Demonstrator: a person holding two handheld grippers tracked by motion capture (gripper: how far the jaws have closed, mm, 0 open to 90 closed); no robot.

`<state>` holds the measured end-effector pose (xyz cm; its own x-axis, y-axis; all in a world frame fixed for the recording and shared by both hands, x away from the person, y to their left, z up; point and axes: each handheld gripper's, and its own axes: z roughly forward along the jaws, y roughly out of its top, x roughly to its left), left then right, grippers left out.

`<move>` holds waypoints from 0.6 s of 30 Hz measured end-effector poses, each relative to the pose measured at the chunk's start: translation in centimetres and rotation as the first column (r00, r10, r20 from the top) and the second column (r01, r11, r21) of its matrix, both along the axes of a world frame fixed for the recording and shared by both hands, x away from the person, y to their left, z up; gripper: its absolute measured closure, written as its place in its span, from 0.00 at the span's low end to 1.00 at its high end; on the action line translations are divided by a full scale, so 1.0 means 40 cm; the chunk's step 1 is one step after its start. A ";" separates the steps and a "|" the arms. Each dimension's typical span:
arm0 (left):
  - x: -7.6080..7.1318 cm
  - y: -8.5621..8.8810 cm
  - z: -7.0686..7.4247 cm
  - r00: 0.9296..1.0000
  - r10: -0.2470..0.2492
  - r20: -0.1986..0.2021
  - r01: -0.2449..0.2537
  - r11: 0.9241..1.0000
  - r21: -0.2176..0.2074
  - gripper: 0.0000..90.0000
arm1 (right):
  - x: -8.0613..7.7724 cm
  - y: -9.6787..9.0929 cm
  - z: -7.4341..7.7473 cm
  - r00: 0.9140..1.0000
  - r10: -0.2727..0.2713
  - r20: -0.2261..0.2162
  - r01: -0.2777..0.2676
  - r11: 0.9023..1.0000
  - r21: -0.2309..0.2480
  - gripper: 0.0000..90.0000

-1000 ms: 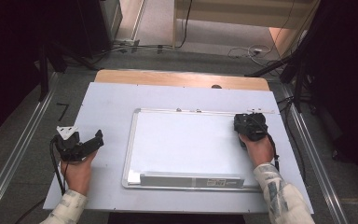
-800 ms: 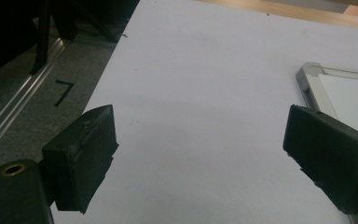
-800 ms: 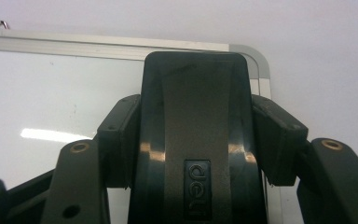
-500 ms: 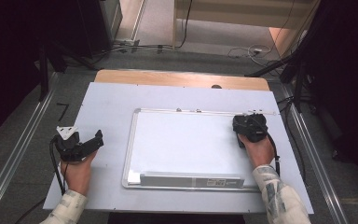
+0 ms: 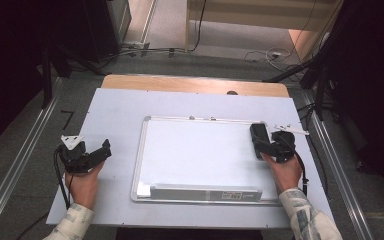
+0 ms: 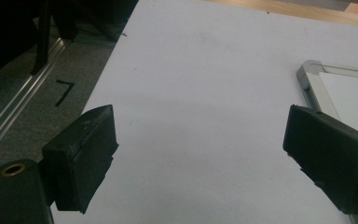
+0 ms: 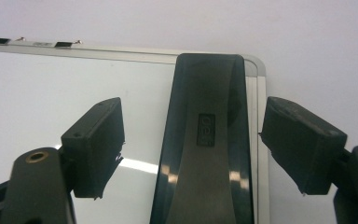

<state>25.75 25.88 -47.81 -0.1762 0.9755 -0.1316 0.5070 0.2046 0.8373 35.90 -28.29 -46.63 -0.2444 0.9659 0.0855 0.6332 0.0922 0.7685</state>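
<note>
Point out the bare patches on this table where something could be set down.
Bare mat left of the whiteboard, ahead of the left gripper; the board's middle too. Crowded at its far right corner: the black eraser and right gripper.

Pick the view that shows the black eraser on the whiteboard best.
The right gripper view: the eraser lies large between the open right gripper's fingers, at the whiteboard's corner, its label visible. The high view shows it small and dark, partly hidden by that gripper.
</note>
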 end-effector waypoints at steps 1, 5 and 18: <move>0.000 0.000 0.000 1.000 0.000 0.001 0.000 1.000 0.000 0.11 | -0.009 -0.005 0.001 1.000 0.004 0.006 -0.005 1.000 0.009 0.22; -0.001 0.000 0.000 1.000 0.001 -0.001 -0.001 1.000 0.002 0.11 | -0.040 -0.030 0.002 1.000 0.017 0.015 -0.018 1.000 0.025 0.21; -0.003 0.002 0.001 1.000 0.003 0.001 -0.003 1.000 0.001 0.11 | -0.118 -0.125 0.007 0.999 -0.030 0.039 0.029 0.999 0.044 0.21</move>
<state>25.63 25.95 -47.78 -0.1792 0.9750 -0.1311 0.5052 0.2055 0.8382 31.16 -33.31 -46.33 -0.2200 0.9683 0.1182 0.6040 0.0400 0.7960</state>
